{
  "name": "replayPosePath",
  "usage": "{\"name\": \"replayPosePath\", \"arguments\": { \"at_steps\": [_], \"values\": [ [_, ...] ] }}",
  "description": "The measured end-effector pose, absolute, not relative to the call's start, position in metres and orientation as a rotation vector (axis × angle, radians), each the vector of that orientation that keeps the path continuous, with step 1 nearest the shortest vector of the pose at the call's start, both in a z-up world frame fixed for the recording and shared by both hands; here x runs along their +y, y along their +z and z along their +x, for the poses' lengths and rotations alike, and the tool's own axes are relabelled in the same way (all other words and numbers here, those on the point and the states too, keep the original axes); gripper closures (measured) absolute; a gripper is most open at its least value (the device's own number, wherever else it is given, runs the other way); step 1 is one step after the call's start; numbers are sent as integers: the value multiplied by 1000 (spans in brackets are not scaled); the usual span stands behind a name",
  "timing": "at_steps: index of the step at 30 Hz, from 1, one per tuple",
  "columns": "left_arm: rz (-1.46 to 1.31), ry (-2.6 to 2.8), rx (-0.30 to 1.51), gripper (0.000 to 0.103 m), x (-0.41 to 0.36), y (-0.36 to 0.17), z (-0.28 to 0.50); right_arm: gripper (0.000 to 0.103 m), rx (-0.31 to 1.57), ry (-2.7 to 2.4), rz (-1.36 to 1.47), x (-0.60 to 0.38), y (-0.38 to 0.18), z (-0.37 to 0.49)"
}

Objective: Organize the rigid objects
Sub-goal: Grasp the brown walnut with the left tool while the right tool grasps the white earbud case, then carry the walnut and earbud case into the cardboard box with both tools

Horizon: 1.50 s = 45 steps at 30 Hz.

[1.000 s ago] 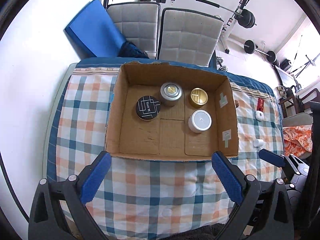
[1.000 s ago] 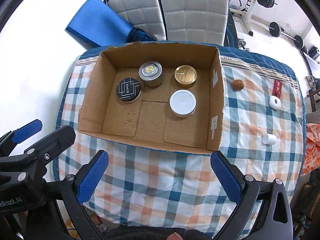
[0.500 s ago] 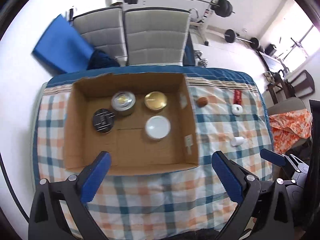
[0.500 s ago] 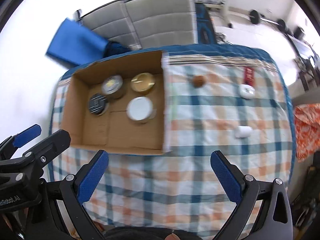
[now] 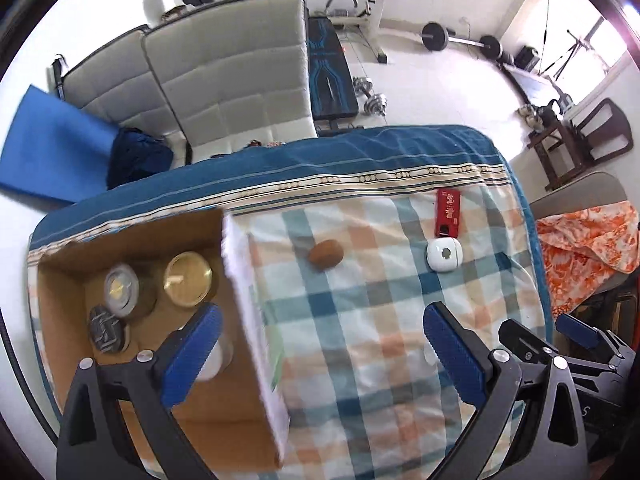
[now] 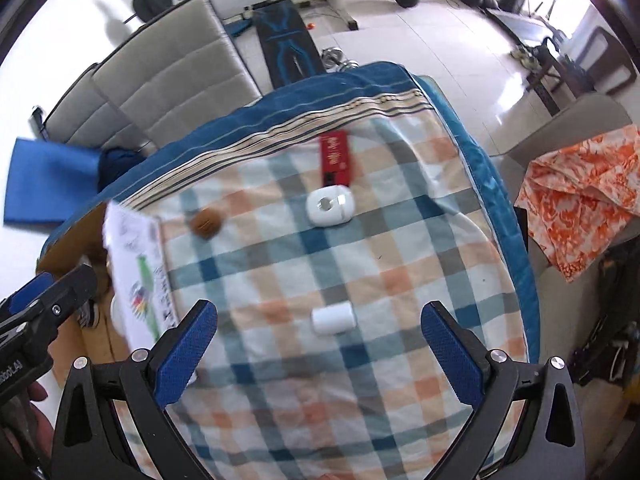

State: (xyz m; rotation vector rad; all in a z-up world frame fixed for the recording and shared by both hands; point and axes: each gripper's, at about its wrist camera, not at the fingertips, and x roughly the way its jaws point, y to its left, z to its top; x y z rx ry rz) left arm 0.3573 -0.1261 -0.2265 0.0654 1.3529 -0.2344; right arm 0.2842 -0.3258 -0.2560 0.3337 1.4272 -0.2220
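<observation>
A cardboard box [image 5: 60, 280] sits on the left of the checked cloth and holds a gold tin [image 5: 187, 279], a silver tin [image 5: 121, 289] and a black tin [image 5: 105, 328]; a white tin is mostly hidden behind my left finger. On the cloth lie a brown round object [image 5: 326, 255] [image 6: 206, 222], a white oval case [image 5: 444, 254] [image 6: 330, 204], a red flat box [image 5: 448, 212] [image 6: 337, 157] and a small white cylinder [image 6: 333, 317]. My left gripper [image 5: 320, 354] is open and empty above the box's right wall. My right gripper [image 6: 320, 350] is open and empty, just in front of the white cylinder.
The cloth covers a table whose far edge [image 5: 360, 148] drops to the floor. Grey cushioned panels [image 5: 232, 72], a blue mat [image 5: 44, 156] and weights [image 5: 432, 36] stand beyond. An orange patterned cloth [image 6: 580, 196] lies on a chair at the right.
Both grippers have swung right, away from the box and toward the loose objects on the cloth. The white cylinder now lies between the right gripper's fingers in view. Both stay open.
</observation>
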Motion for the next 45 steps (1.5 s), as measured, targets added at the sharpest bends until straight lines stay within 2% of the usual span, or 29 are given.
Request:
{"name": "replayPosePath", "arguments": {
  "at_steps": [4,9,16,17,19,20,22,25,28,30,32,33,45],
  "values": [
    [74,-232,1443,17,-148,-270,395,0,1471,-235,421,-350,-297,313],
    [75,-201,1575,18,-152,-327,426,0,1549,-230,457,-359,-354,344],
    [298,-156,1609,21,-174,-376,437,1,1620,-237,424,-354,-404,368],
    [323,-148,1618,27,-176,-384,438,1,1625,-236,425,-353,-409,370],
    [351,-136,1649,34,-177,-398,439,1,1640,-237,419,-350,-417,376],
    [367,-127,1658,44,-176,-404,439,2,1644,-235,420,-349,-421,377],
    [360,-134,1663,47,-175,-411,439,4,1655,-236,419,-346,-427,380],
    [343,-166,1653,67,-177,-407,440,7,1663,-249,427,-344,-436,382],
    [384,-163,1628,67,-185,-408,441,10,1662,-277,424,-342,-439,385],
    [385,-161,1615,67,-185,-408,439,19,1666,-299,376,-337,-439,386],
    [381,-160,1605,67,-188,-405,435,38,1659,-310,358,-334,-436,388],
    [381,-158,1601,67,-188,-404,433,43,1660,-313,345,-332,-434,388],
    [351,-211,1539,67,-200,-365,407,43,1663,-273,350,-324,-417,363]
  ]
}}
